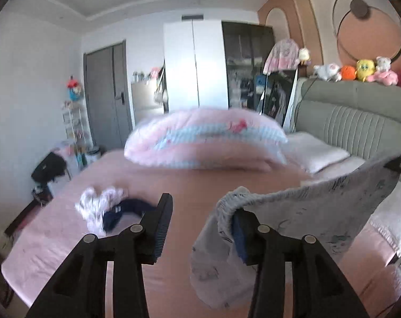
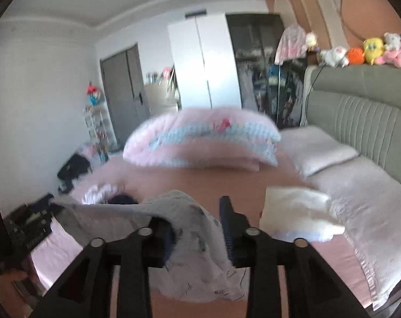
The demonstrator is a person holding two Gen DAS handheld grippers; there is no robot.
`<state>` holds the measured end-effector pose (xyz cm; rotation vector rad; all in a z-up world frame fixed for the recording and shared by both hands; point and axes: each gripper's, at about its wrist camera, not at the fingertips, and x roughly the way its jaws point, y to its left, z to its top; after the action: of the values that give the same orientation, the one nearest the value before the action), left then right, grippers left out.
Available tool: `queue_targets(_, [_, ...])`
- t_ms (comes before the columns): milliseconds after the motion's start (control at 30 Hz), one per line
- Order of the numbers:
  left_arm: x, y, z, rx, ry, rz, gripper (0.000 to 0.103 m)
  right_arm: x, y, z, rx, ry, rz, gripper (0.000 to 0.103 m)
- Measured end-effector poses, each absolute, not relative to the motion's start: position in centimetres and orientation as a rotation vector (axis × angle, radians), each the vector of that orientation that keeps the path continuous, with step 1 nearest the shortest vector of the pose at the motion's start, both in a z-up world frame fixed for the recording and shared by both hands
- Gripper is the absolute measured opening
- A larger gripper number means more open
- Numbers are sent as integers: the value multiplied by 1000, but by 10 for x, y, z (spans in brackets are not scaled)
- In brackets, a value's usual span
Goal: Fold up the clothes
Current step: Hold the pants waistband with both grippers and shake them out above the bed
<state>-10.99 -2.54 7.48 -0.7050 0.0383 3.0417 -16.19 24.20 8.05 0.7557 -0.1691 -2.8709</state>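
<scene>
A grey printed garment hangs in the air above the bed, strung between the two tools. In the left wrist view the left tool has its jaws standing well apart, with bare pink sheet showing in the gap; the elastic edge of the garment is draped over the outside of its right-hand finger and nothing is pinched between the pads. From there the cloth rises to the right, where its far corner meets a dark part at the picture's edge, and the rest sags down to the sheet. In the right wrist view the right tool is also open: the garment lies over its left-hand finger and falls through the gap between the jaws, but the pads do not press on it. The picture is blurred, so how the cloth catches on that finger is hard to tell. Farther along the bed a small heap of white and dark-blue clothes lies on the sheet, well apart from the garment. A folded white cloth rests near the pillow, just beside the right tool's outer finger. A folded pink quilt sits across the far end of the bed, and a row of soft toys lines the top of the grey headboard.
</scene>
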Motion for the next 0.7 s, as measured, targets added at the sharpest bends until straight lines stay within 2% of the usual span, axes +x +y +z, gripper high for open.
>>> queue_targets(67, [-121,-32,33,-936,-62,2955,40,-175,239,37,964,-162,-2808,37])
queue_targets(133, [-132,-37,-34,-1245,-182,2778,40,-189,238,-20,1218,-180,-2704,37])
queue_targets(233, [-131,-32,-99,-1513,-160,2637,40,-200,241,-112,1592,-225,-2527,37])
queue_targets(300, [-124,-28,-124,-1583,-104,2592,40,-194,239,-145,1702,-234,-2450,37])
queue_targets(433, [-115,-23,-123,-1523,122,2605,41,-185,231,-164,1723,-223,-2388,37])
queue_targets(533, [-110,-14,-115,-1420,335,2589,52,-189,229,-162,1669,-193,-2425,37])
queue_targets(700, [-100,13,-109,-1260,568,2504,53,-202,216,-139,1508,-156,-2452,37])
